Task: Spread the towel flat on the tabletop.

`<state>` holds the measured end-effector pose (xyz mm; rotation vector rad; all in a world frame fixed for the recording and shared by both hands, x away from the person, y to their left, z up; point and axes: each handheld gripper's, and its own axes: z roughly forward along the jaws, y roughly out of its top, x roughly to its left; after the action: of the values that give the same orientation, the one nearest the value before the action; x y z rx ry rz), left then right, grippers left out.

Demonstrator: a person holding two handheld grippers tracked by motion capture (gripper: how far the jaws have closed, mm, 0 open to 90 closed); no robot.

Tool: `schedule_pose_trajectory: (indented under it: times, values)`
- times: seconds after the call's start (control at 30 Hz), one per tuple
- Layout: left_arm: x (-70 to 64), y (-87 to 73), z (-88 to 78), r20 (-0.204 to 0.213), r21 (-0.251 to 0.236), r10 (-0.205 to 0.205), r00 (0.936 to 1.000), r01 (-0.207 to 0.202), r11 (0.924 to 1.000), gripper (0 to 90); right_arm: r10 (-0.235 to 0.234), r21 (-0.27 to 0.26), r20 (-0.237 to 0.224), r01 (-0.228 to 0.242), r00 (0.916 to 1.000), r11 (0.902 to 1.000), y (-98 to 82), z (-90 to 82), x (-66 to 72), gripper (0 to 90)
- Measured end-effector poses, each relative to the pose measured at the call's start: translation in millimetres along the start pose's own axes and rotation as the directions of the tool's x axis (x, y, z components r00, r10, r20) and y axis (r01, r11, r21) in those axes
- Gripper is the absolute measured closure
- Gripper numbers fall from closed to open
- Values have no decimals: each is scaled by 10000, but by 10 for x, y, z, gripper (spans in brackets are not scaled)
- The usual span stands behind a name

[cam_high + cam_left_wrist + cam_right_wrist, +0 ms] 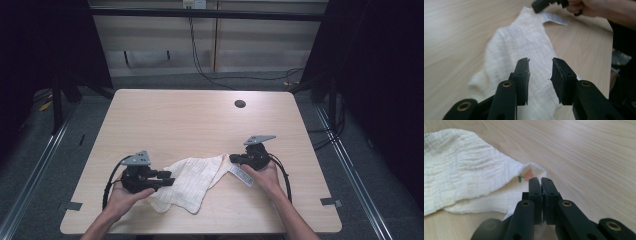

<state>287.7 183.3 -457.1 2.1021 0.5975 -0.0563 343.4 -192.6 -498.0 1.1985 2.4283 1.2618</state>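
A crumpled white cloth [187, 182] lies on the near middle of the wooden table [200, 120]. My left gripper [167, 177] hovers over the cloth's left part, open; in the left gripper view [540, 67] the cloth [524, 42] shows past the gap, with nothing between the pads. My right gripper [234, 159] sits at the cloth's upper right corner. In the right gripper view its jaws [540, 181] are pressed together on the edge of the cloth [461, 165], just behind a corner with a small pink and green mark. A white label [241, 175] hangs from that corner.
A round cable hole [240, 104] sits near the table's far edge. Bare wood spreads across the far half of the table. Black cables [200, 65] run over the floor behind it. Dark frames stand at both sides.
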Motion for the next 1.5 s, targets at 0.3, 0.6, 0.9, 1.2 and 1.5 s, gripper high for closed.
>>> schedule_pose_trajectory:
  times: [0.3, 0.6, 0.9, 1.2, 1.5]
  values:
    - [-405, -14, 373, 1274, 1263, 877, 9880, -1039, 9865, 766, -118, 113, -71, 119, 9999, 9999, -21, 28, 1, 872]
    - [-374, -56, 574, 1172, 1826, 677, 9908, -885, 9792, 684, -97, 145, -106, 98, 9999, 9998, -33, 8, 4, 872]
    - [-474, -74, 648, 1003, 2150, 1150, 9883, -1343, 9673, 702, -114, 279, -128, 118, 9999, 9995, -59, 44, 6, 863]
    - [-482, -90, 678, 1261, 2486, 1348, 9828, -1629, 9548, 615, -122, 432, -219, 131, 9997, 9990, -71, 55, 0, 857]
    - [-565, -129, 715, 1091, 2073, 2113, 9713, -2301, 9508, 678, -133, 412, -221, 142, 9997, 9991, -72, 39, -10, 844]
